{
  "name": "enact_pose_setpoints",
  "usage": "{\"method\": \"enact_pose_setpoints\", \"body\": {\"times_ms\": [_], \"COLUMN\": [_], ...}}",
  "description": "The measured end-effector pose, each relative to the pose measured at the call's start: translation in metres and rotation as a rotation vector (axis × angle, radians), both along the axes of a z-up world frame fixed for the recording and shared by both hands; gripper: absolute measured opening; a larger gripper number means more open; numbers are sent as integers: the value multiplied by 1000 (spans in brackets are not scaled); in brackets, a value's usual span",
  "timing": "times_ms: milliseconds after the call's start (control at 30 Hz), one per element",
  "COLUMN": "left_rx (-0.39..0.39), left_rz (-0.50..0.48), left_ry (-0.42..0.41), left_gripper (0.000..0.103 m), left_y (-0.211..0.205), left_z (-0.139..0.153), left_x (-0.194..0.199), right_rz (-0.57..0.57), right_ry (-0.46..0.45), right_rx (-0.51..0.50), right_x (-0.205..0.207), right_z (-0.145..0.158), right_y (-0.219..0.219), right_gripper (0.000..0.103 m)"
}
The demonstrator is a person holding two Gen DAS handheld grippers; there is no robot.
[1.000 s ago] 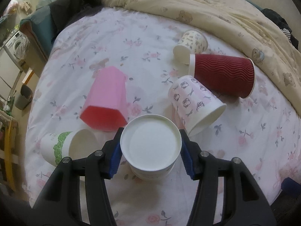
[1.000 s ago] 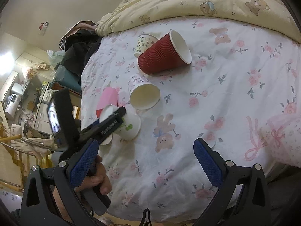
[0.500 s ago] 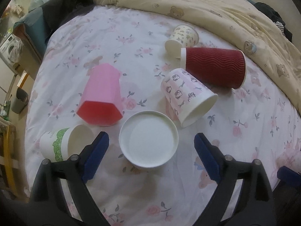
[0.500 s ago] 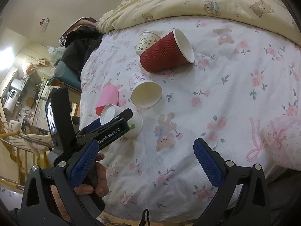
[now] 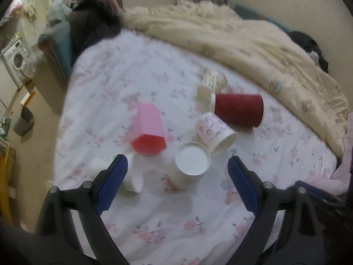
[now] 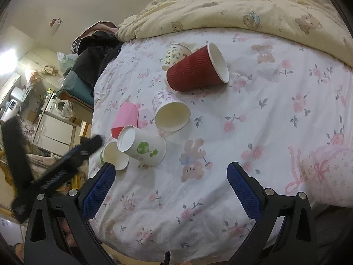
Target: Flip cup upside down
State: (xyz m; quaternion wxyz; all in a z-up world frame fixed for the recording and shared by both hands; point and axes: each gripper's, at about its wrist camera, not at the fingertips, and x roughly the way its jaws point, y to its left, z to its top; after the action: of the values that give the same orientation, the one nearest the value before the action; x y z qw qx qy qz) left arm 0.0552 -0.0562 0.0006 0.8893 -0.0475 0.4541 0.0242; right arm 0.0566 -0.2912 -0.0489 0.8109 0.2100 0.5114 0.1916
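Note:
A white paper cup (image 5: 188,167) with a green print stands upside down on the flowered bed sheet (image 5: 176,220), base up; it also shows in the right wrist view (image 6: 143,146). My left gripper (image 5: 176,176) is open and empty, pulled back above and short of that cup. In the right wrist view the left gripper (image 6: 55,172) is blurred at the left edge. My right gripper (image 6: 169,190) is open and empty over the sheet (image 6: 264,110), nearer than the cups.
Lying on their sides: a pink cup (image 5: 149,130), a patterned white cup (image 5: 215,132), a red ribbed cup (image 5: 239,109), a small printed cup (image 5: 210,84), a green-print cup (image 6: 112,155). A cream quilt (image 5: 242,44) lies behind. The bed edge drops off at left.
My left gripper opened, let go of the white cup standing base up, and has drawn back and up. The right gripper stays open, shifted slightly.

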Motion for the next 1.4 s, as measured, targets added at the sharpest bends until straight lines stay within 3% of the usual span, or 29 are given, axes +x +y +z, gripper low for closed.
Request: {"method": "enact_pose_setpoints", "body": {"times_ms": [233,633,900,1000,1400], "left_rx": [45,-19,-22,-11,-25], "left_rz": [12,112,113,110,118], "left_ry": [-92,-57,-46,-34,-31], "left_gripper": [90,90,91,102,103], "left_y": [25,64,70,69,69], "left_z": [26,10,3,-2,-2], "left_x": [-38,-73,-74,-73,-70], "right_rz": [45,142,181,188,192], "right_ry": [-105,-226,-229,-226,-229], "right_rx": [-82,-157,-211,-225,-257], "right_x": [-8,-22,-22,-21,-20], "right_z": [17,30,25,22,20], "right_y": [18,59,78,81,86], "right_gripper": [103,103,103,103,103]}}
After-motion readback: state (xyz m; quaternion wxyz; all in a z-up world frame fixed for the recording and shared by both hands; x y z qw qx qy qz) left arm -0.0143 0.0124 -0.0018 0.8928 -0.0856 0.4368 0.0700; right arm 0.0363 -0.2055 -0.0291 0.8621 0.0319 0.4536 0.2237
